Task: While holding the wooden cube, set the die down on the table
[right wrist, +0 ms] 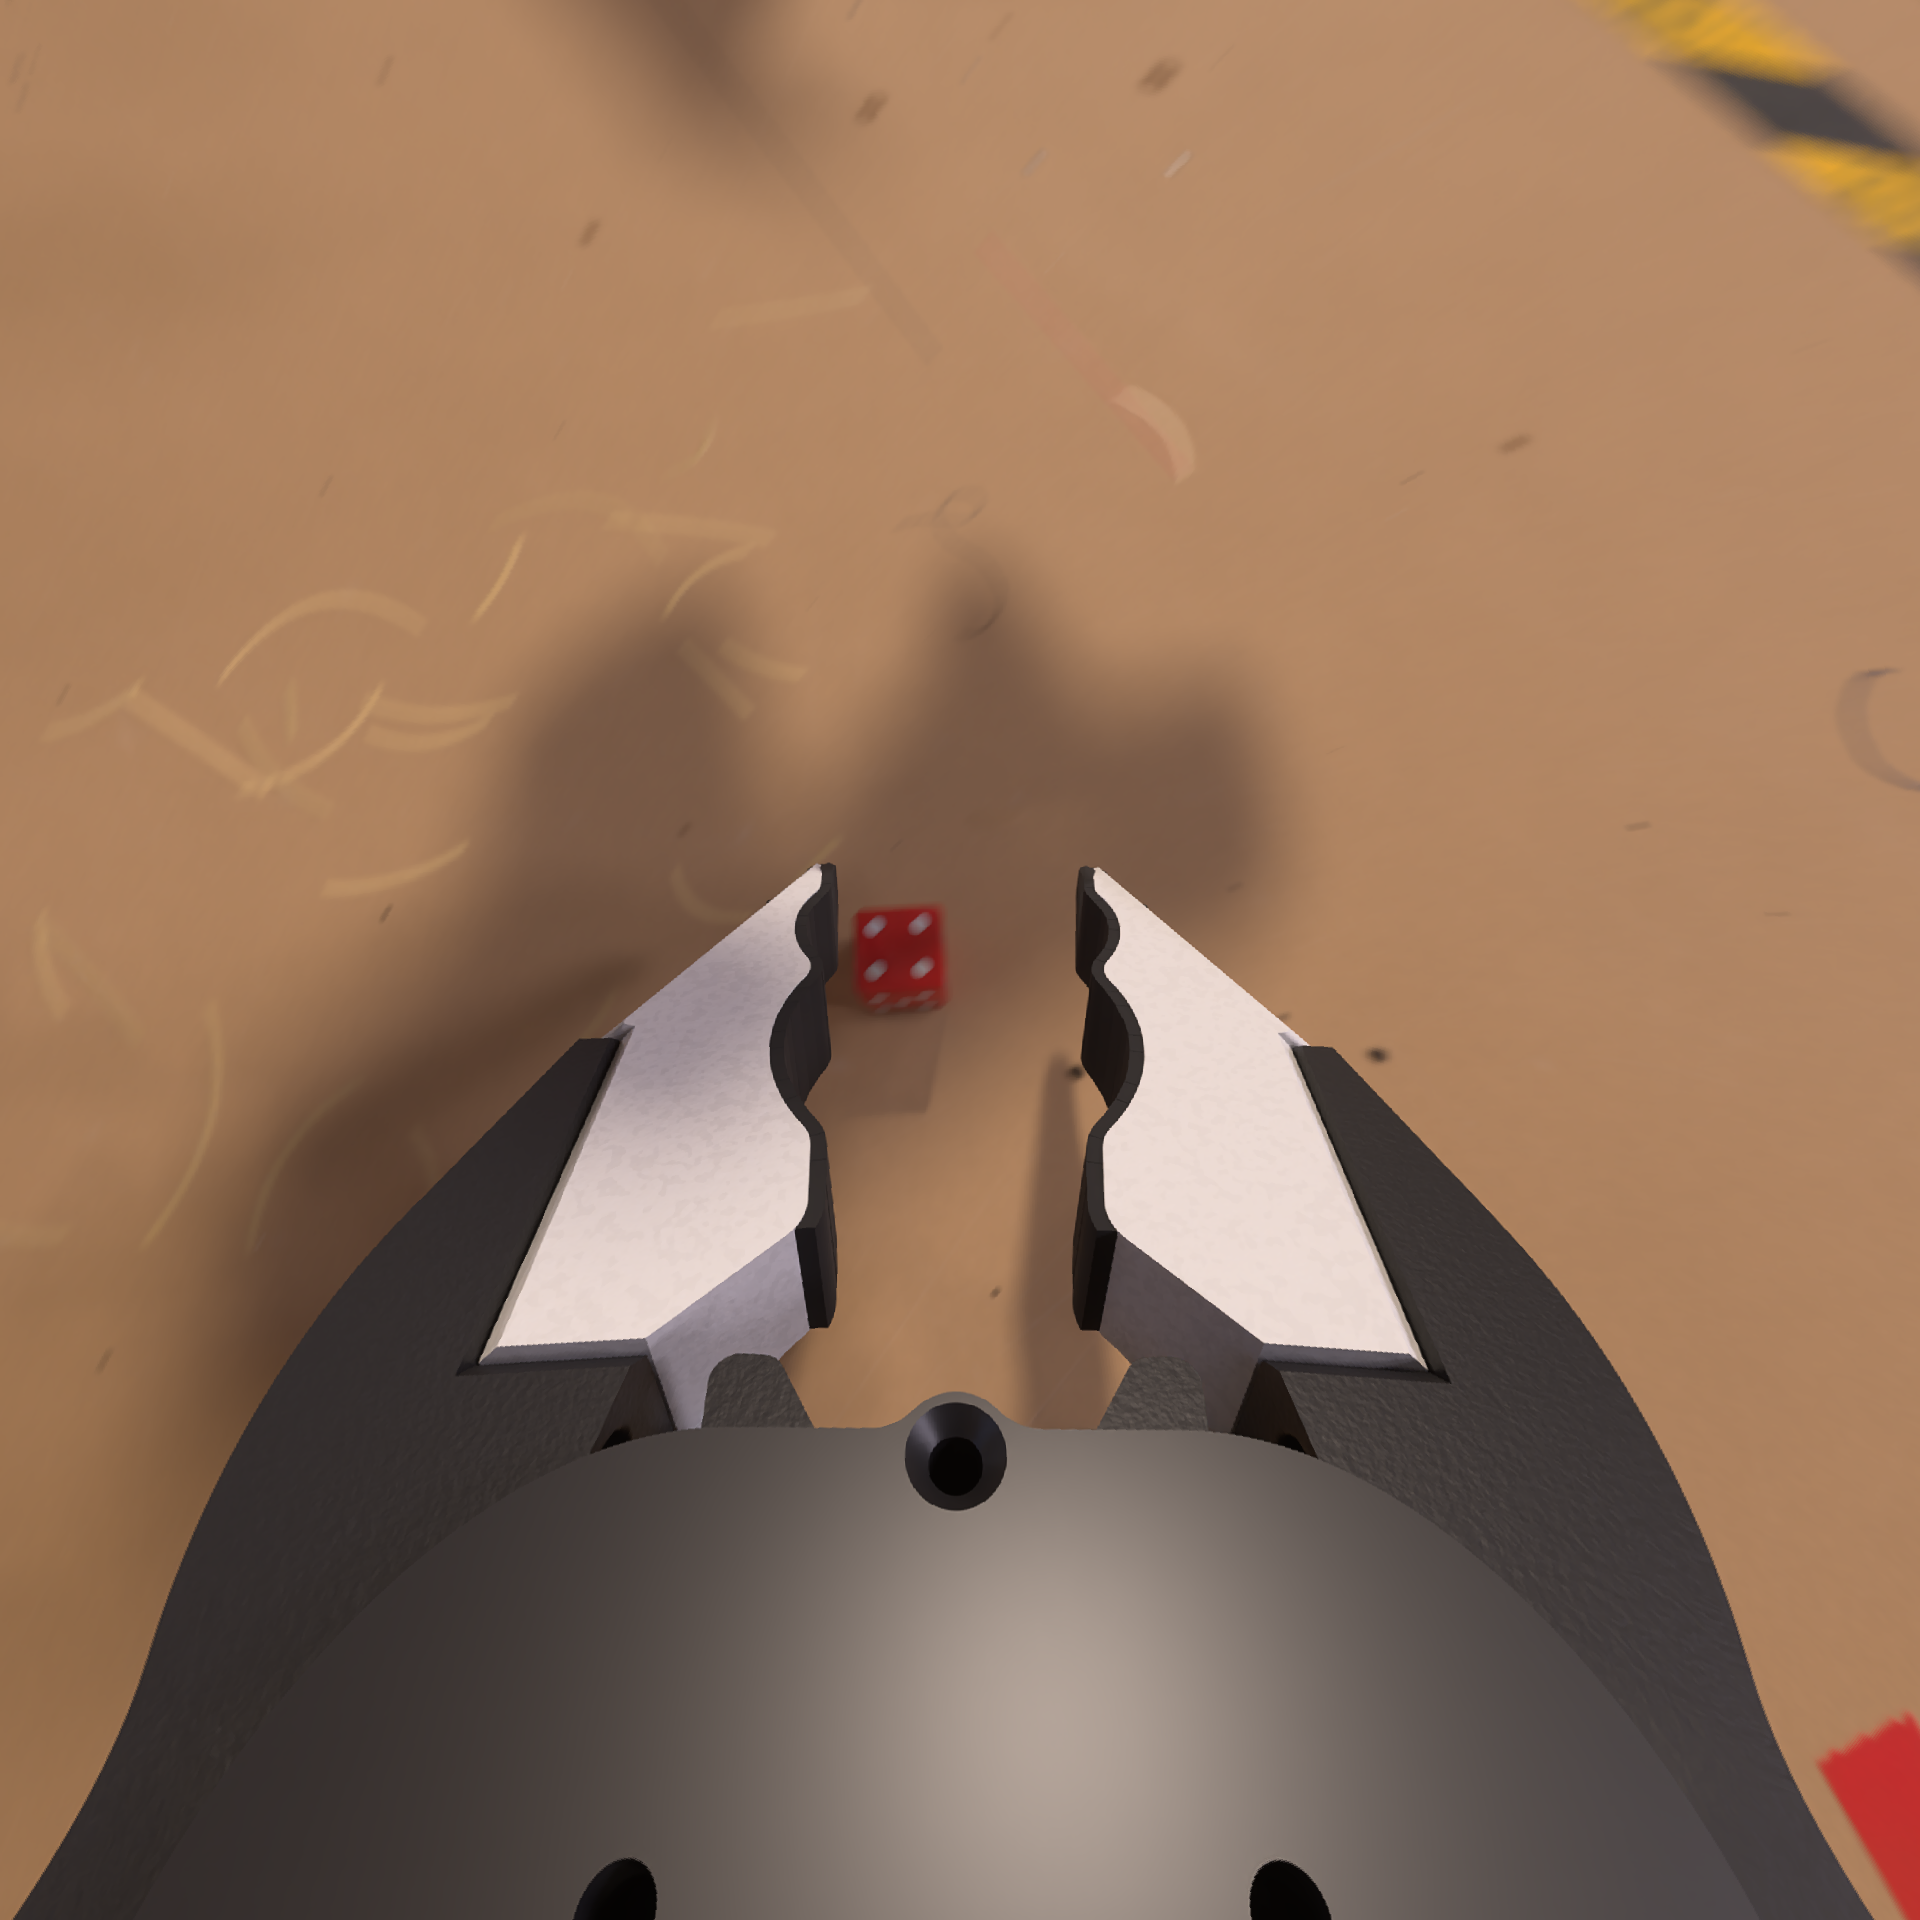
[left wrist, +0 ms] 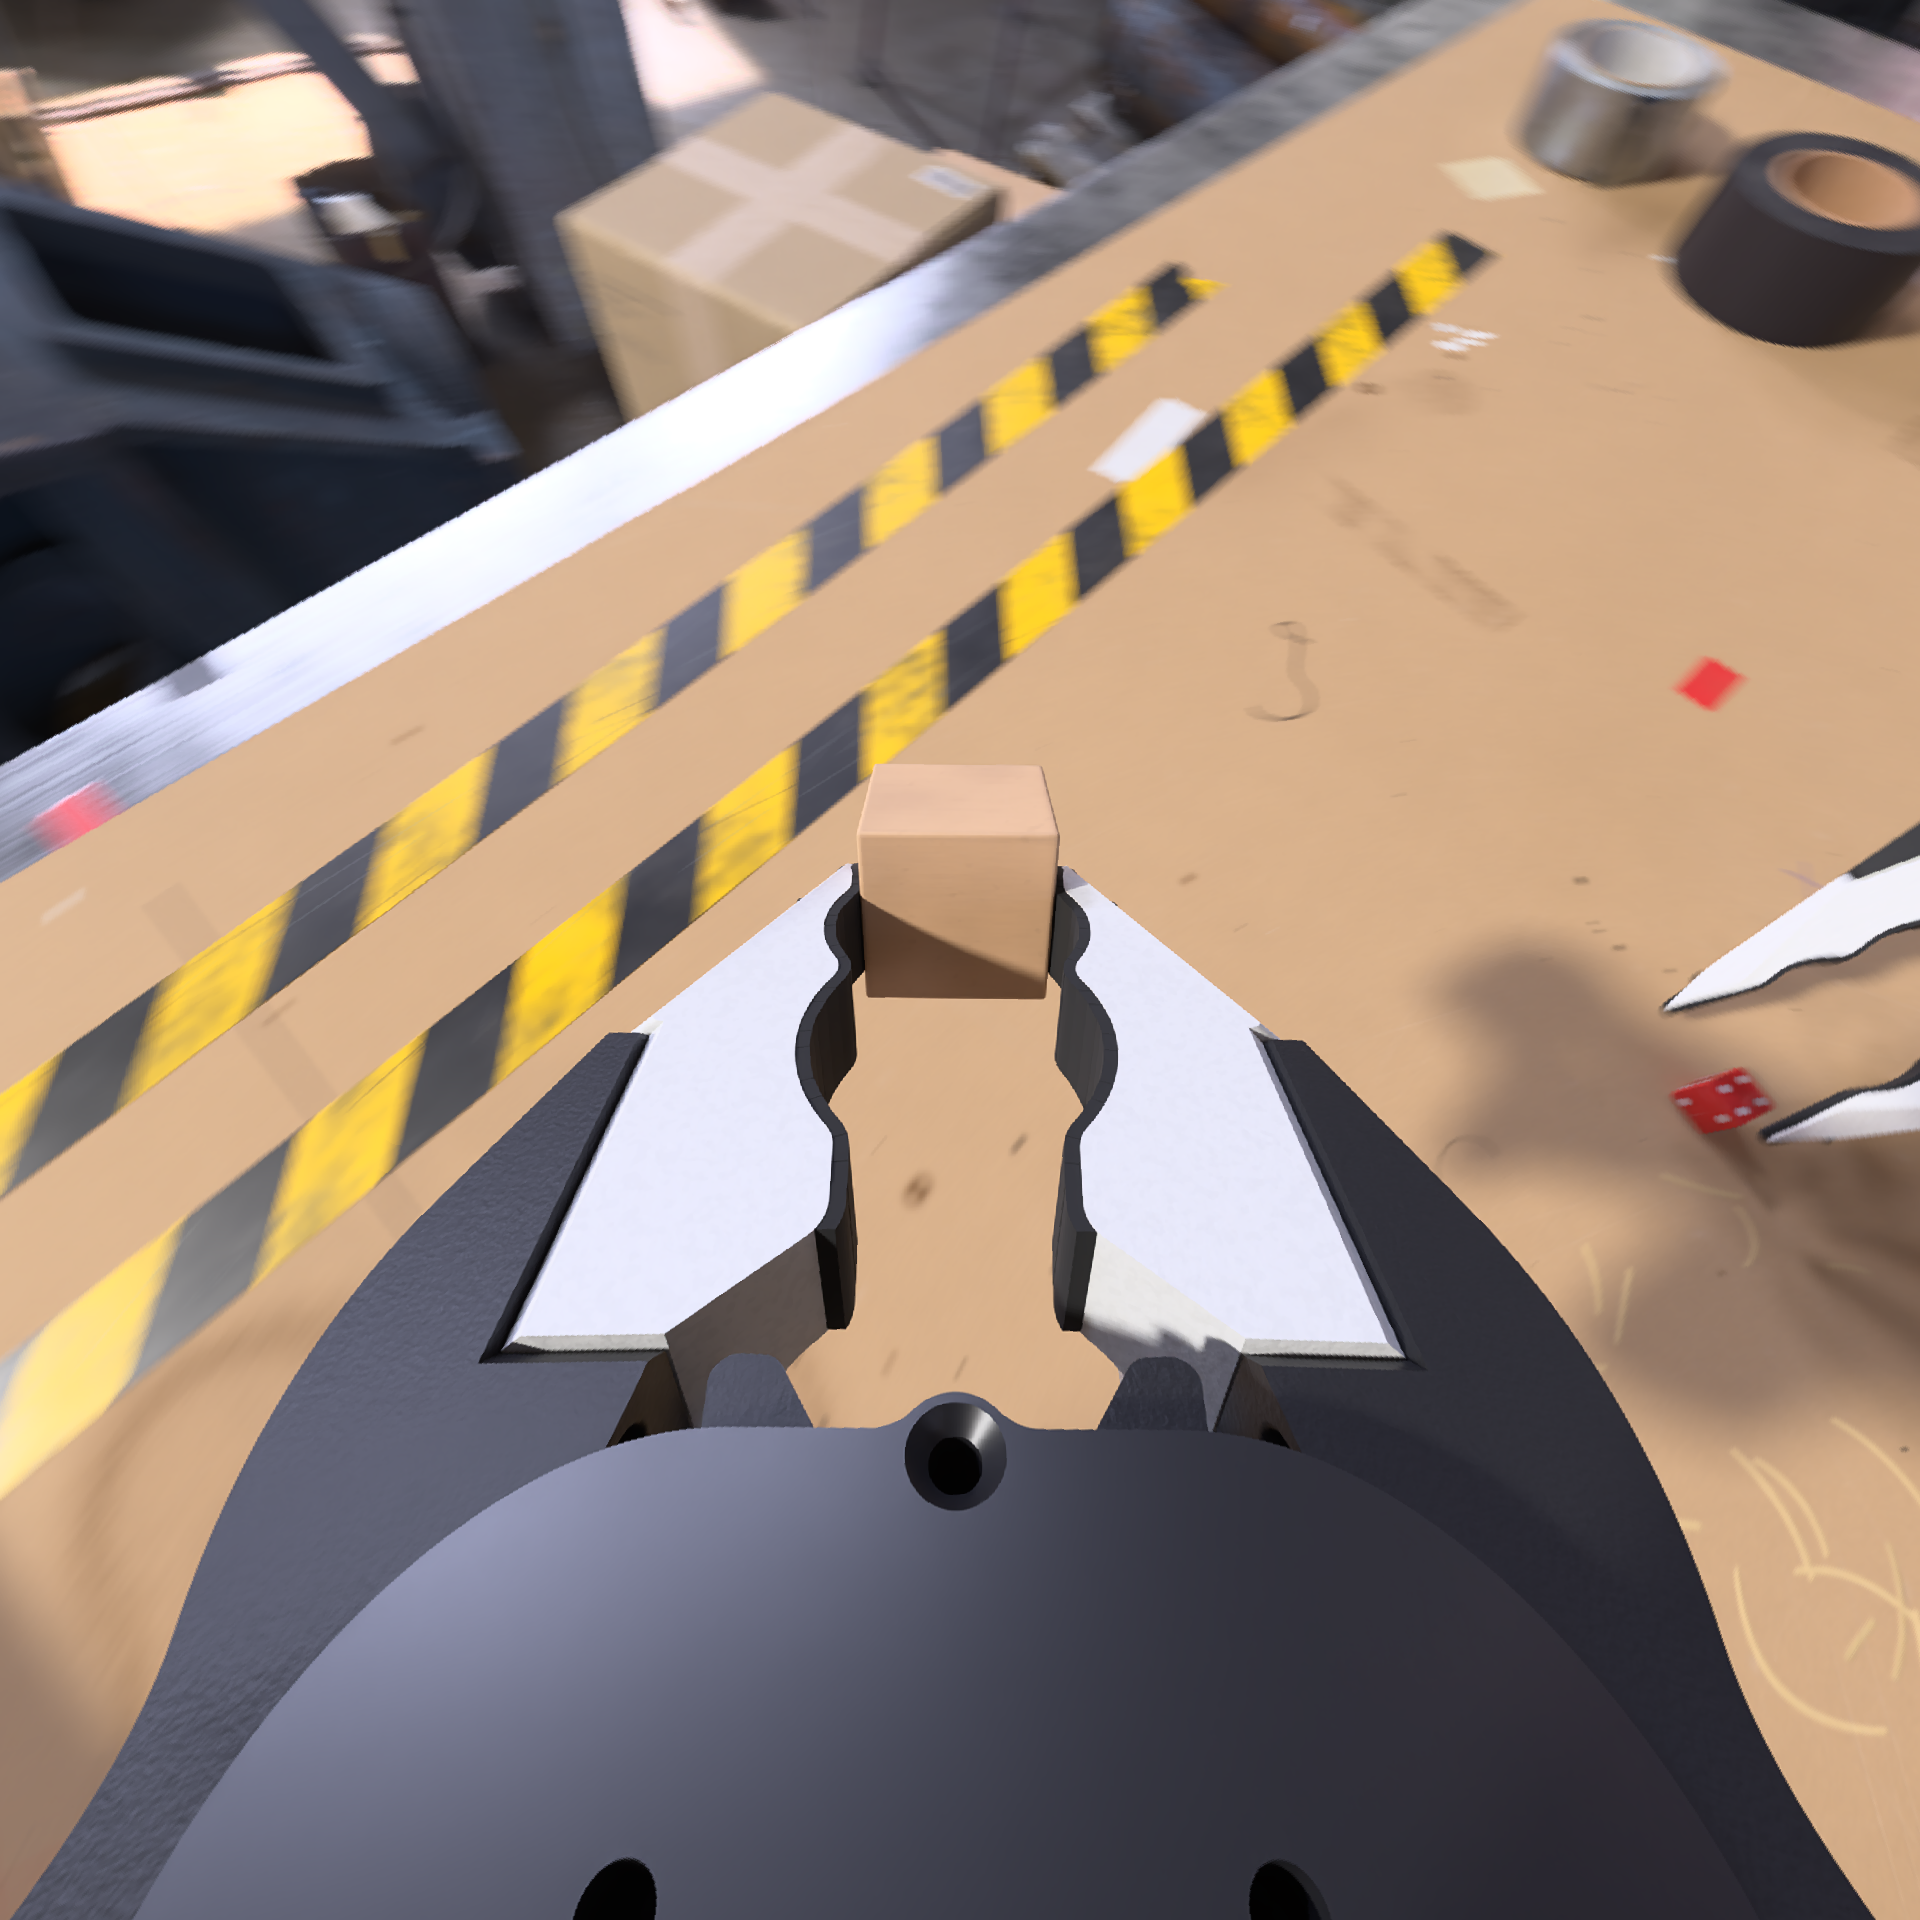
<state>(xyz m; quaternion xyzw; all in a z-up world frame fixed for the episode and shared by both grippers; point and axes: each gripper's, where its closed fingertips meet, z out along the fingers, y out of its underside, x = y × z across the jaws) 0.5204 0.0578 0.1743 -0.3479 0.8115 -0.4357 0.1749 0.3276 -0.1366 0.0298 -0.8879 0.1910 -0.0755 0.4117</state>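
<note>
A wooden cube [left wrist: 954, 883] is clamped between the left gripper [left wrist: 956, 894] fingertips above the tabletop [left wrist: 1455, 582]. The red die [right wrist: 900, 958] rests on the tabletop between the spread fingers of the right gripper [right wrist: 956, 914], nearer one finger. A straight retreat is judged best, so the die is not nudged.

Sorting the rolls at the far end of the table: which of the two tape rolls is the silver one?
The silver tape roll is the farther one, nearest the table's far corner. The black tape roll beside it is nearer and has a brown core.
</note>
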